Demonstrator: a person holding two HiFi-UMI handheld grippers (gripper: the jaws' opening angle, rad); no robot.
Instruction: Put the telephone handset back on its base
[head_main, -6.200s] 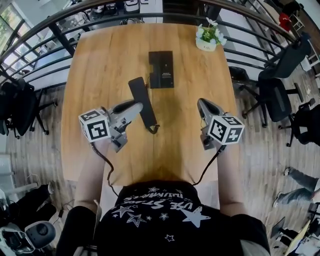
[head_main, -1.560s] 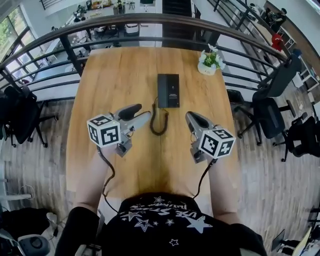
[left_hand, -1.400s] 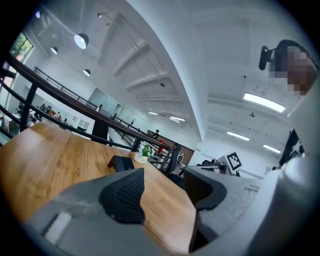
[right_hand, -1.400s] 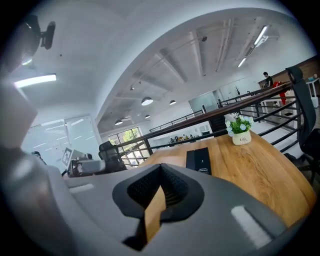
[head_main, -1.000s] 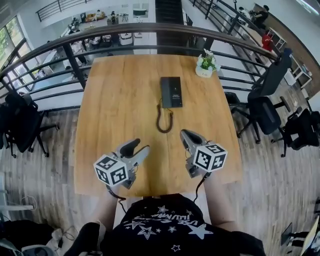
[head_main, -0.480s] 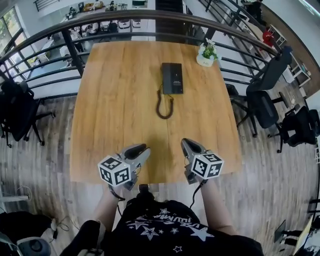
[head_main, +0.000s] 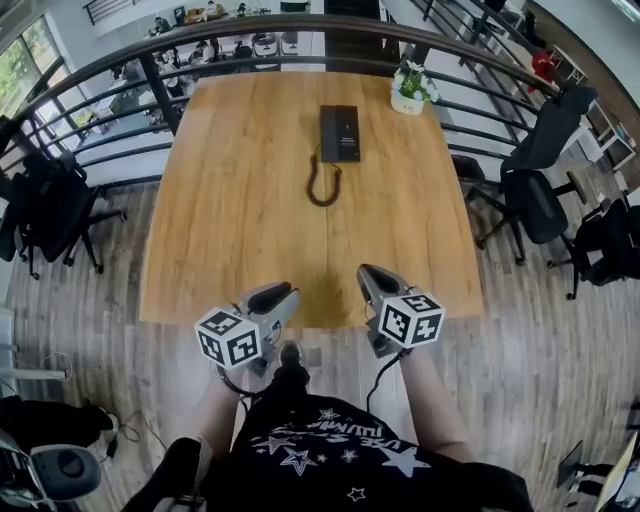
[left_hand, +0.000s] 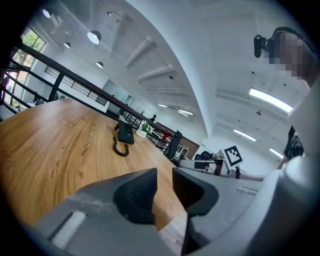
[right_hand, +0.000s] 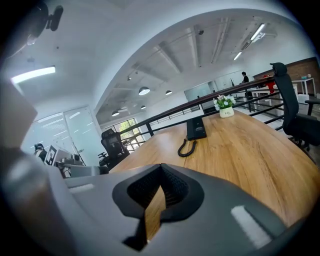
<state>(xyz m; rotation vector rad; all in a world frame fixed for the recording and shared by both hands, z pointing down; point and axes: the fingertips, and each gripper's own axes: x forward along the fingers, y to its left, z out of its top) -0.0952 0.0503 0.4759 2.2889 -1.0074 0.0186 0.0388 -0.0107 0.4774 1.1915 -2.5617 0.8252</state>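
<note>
Telephones number one: the black handset (head_main: 329, 133) lies on its base (head_main: 350, 135) at the far end of the single wooden table (head_main: 240, 200), beside one coiled cord (head_main: 322, 186) and one potted plant (head_main: 408, 85). Two grippers hover at the near edge. The left gripper (head_main: 283, 296) has jaws just closed to a narrow, empty gap, and the right gripper (head_main: 366, 273) has its tips touching, holding nothing.

This is an open-plan office. A long wooden meeting table (head_main: 240, 220) fills the centre, with a desk telephone (head_main: 339, 133) and a potted plant (head_main: 410, 85) toward the top. Black swivel chairs (head_main: 530, 205) stand at both sides. More desks lie beyond the metal railing (head_main: 160, 90), and strip lights (left_hand: 270, 99) hang overhead.
</note>
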